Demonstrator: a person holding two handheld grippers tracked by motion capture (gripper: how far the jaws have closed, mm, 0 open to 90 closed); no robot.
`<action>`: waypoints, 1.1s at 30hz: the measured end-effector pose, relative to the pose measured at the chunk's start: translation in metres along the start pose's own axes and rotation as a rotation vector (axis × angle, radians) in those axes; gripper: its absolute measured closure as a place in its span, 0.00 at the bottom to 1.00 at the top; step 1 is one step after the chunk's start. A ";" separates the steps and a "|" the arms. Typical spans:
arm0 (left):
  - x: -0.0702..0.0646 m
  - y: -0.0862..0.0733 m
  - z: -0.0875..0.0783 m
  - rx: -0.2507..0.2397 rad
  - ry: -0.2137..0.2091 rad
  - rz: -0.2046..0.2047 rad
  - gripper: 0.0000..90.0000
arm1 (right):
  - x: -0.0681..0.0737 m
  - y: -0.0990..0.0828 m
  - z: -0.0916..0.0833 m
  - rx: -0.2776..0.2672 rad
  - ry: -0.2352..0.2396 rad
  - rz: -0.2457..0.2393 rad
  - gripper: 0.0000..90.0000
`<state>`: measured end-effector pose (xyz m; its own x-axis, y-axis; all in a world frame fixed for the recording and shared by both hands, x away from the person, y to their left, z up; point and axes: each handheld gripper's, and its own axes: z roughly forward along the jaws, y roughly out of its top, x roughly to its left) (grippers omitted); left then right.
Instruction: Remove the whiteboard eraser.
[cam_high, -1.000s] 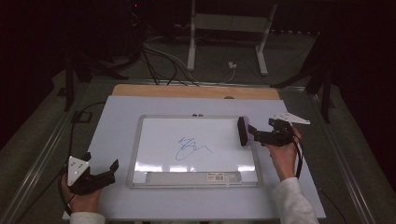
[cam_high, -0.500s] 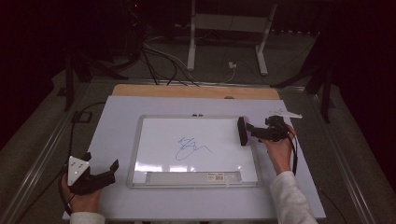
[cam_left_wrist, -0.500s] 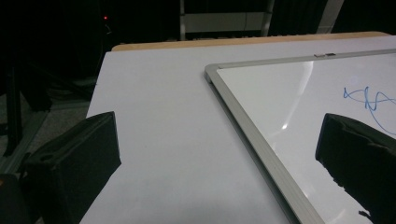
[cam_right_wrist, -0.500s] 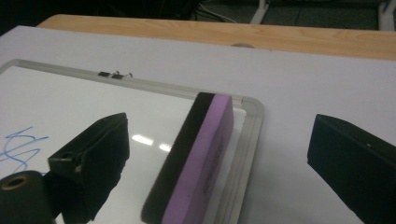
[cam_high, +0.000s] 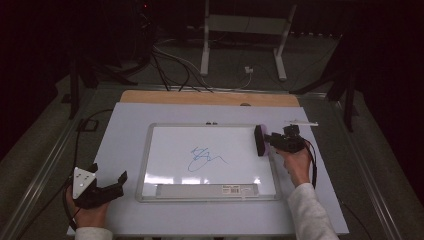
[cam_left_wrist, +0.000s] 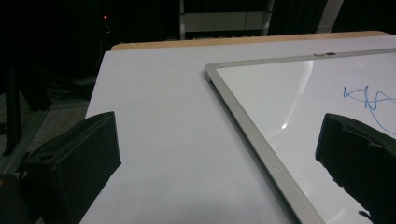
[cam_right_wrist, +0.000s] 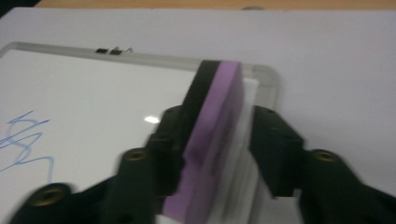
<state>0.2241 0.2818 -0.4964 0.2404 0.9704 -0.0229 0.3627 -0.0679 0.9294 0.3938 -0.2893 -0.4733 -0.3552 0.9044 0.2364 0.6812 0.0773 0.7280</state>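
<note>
My right gripper (cam_high: 270, 141) clamps the eraser (cam_right_wrist: 215, 140) on edge at the whiteboard (cam_high: 165, 175) corner, scribble (cam_high: 202, 158) beyond its nose, left gripper (cam_high: 116, 184) gaping empty; tilted, it may skid or twist loose.

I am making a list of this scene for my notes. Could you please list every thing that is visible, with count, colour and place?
whiteboard: one, white with silver frame, centre of the mat
scribble: one, blue, middle of the whiteboard
eraser: one, purple and black, held over the whiteboard's right edge
mat: one, pale grey, covering the table
table: one, wooden, edge visible beyond the mat
metal stand: one, white, on the floor behind
left gripper: one, black, near-left of the mat, jaws apart
right gripper: one, black, clamping the eraser
</note>
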 end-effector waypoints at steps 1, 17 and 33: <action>0.000 0.000 0.000 0.000 0.000 0.000 0.01 | 0.001 0.000 0.001 0.013 0.004 0.004 0.71; 0.000 0.000 0.000 0.000 0.000 0.001 0.01 | 0.003 -0.003 0.019 0.077 0.099 0.131 0.47; 0.000 0.000 0.000 -0.001 -0.001 0.002 0.01 | 0.012 -0.005 0.024 0.095 0.091 0.108 0.45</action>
<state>0.2238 0.2815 -0.4962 0.2416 0.9701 -0.0218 0.3610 -0.0690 0.9300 0.4018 -0.2685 -0.4897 -0.3299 0.8683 0.3703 0.7745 0.0247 0.6321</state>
